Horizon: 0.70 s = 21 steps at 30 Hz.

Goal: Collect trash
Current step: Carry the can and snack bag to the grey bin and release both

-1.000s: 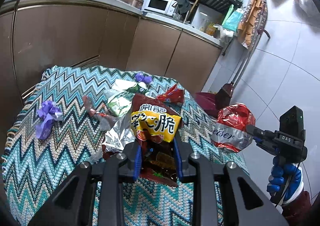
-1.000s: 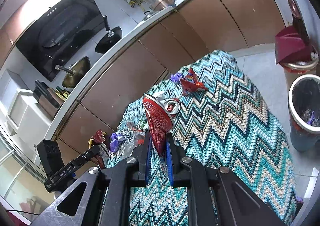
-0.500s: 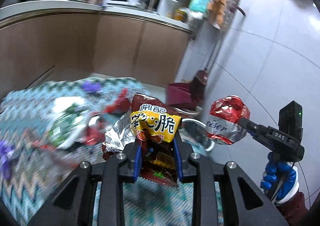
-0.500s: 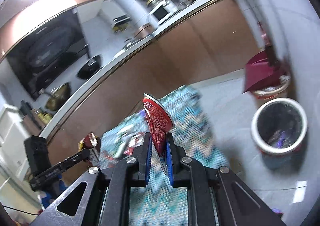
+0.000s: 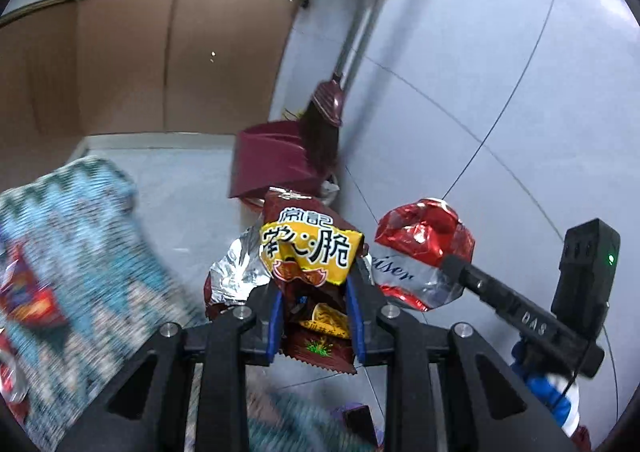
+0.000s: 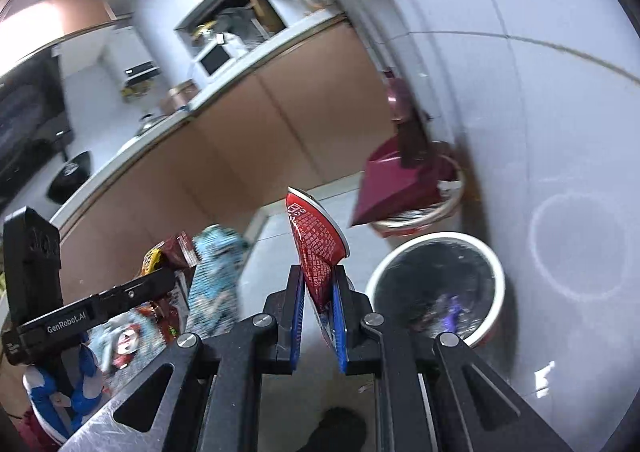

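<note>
My left gripper (image 5: pixel 314 326) is clamped on a bunch of snack wrappers (image 5: pixel 310 252), the yellow and maroon packet standing up out of the jaws with crumpled foil spilling to their left, and my right gripper (image 6: pixel 316 310) is pinched tight on a crushed red can (image 6: pixel 316 244) that rises straight from between its pads. Just right of the right tongs and below them sits the open trash bin (image 6: pixel 494 328) with a dark liner; beyond it a maroon dustpan (image 6: pixel 394 187) rests on a second pail. The zigzag tablecloth (image 5: pixel 80 252) lies off to the left of the left tongs, with more wrappers on it. I judge this to be the carry to the bin; next I need each load above the bin's mouth before I open the jaws, can first since it is nearer
</note>
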### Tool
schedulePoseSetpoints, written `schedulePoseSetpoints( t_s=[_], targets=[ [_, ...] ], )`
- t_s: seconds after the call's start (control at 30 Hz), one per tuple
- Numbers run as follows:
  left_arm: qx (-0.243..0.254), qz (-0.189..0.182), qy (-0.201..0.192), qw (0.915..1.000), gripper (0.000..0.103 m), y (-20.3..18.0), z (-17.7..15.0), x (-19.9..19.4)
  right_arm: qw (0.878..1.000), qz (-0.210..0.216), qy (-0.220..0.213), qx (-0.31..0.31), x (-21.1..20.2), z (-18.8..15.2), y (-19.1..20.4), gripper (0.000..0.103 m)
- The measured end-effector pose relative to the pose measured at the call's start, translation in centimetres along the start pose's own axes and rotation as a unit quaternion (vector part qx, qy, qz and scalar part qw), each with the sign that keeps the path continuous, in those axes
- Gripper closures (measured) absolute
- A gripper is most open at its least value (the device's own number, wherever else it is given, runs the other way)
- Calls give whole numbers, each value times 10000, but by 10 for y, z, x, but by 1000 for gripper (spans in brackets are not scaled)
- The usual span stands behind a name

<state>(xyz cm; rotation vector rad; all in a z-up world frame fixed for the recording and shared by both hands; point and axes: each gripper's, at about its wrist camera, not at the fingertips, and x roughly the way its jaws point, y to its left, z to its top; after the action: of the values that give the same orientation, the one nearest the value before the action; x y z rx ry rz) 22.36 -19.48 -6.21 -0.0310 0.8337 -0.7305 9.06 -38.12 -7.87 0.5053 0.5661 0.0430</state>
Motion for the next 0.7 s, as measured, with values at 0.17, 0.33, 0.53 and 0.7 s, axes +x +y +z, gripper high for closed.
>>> schedulePoseSetpoints(
  t_s=[0.17, 0.33, 0.53, 0.7],
  targets=[
    [-66, -92, 324, 9994, 77, -10, 21, 70, 9991, -374, 32, 186, 29, 8, -37, 90],
    [-191, -96, 577, 9981, 69, -14, 33, 126, 9973, -645, 130, 316, 57, 12, -67, 90],
    [-393, -123, 834, 9957, 53, -10, 36, 173, 9941, -963, 392, 295, 92, 12, -91, 88],
    [-598, -249, 877, 9940, 51, -4, 32, 181, 9906, -1267, 495, 162, 95, 5, -95, 84]
  ],
)
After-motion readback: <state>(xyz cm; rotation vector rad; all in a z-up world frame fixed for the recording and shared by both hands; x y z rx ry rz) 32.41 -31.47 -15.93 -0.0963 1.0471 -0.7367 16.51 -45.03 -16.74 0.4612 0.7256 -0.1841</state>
